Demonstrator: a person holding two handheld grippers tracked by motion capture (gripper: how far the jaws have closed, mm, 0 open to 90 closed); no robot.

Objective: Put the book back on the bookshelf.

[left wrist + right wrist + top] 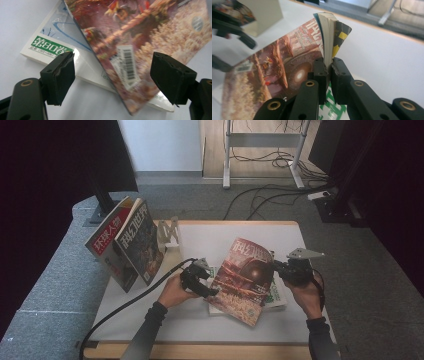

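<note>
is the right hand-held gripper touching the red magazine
Touching: the right gripper view shows the right hand-held gripper with both pads clamped on the red magazine at its edge.

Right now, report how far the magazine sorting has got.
Done: two magazines stand in the rack. In hand: the right claw is clamped on the red magazine, tilting it off the white book; the left claw is open beside it. Left: racking it, then the book.

You're working in a lab-style recording room — your white-topped table (200,237) sits on grey carpet (60,270), with black curtains (45,165) closing in both sides. Behind it, loose cables (270,195) snake across the floor to a power strip (319,195) — beside a metal desk frame (262,150).
</note>
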